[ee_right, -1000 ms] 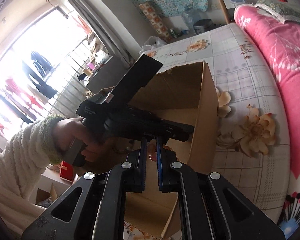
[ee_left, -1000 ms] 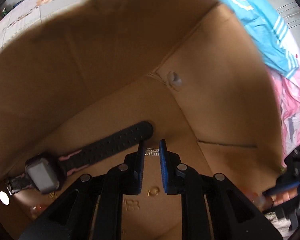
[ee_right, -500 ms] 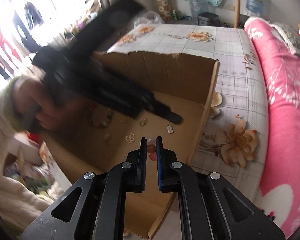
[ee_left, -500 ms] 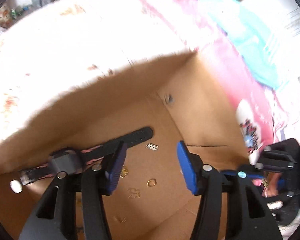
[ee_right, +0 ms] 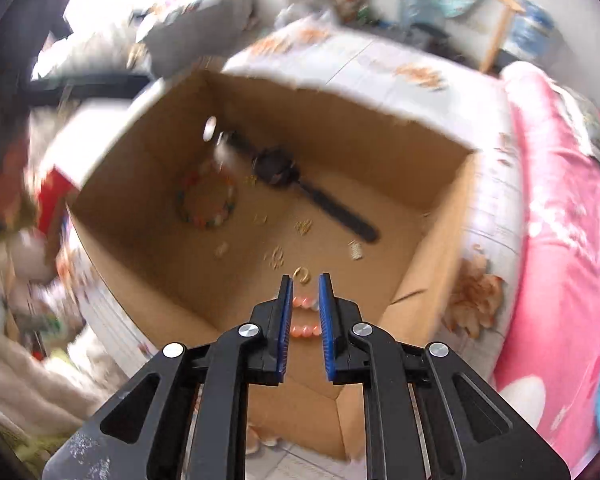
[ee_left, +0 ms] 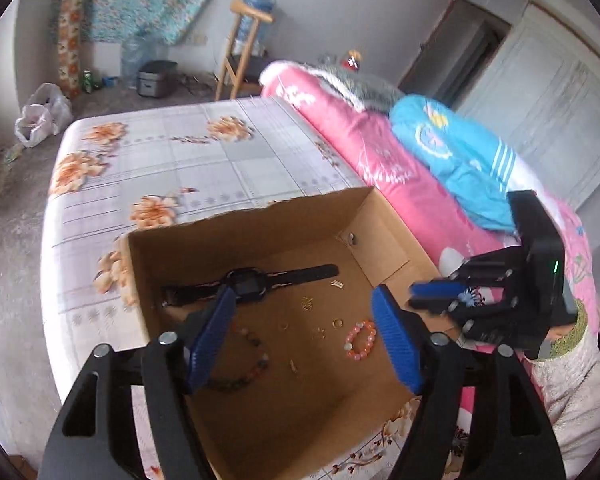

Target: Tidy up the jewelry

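The left gripper (ee_left: 300, 328), jaws just opened wide and empty, hangs above the cardboard box (ee_left: 260, 228); the watch (ee_left: 248, 282) lies beyond its fingertips. The right gripper (ee_right: 305, 304), jaws just parted slightly, hovers over the pink bracelet (ee_right: 305, 316), likely its next pick.

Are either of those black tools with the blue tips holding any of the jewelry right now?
No. The left tool is open and empty above the box; the right tool, just opening, frames the pink bracelet without gripping it.
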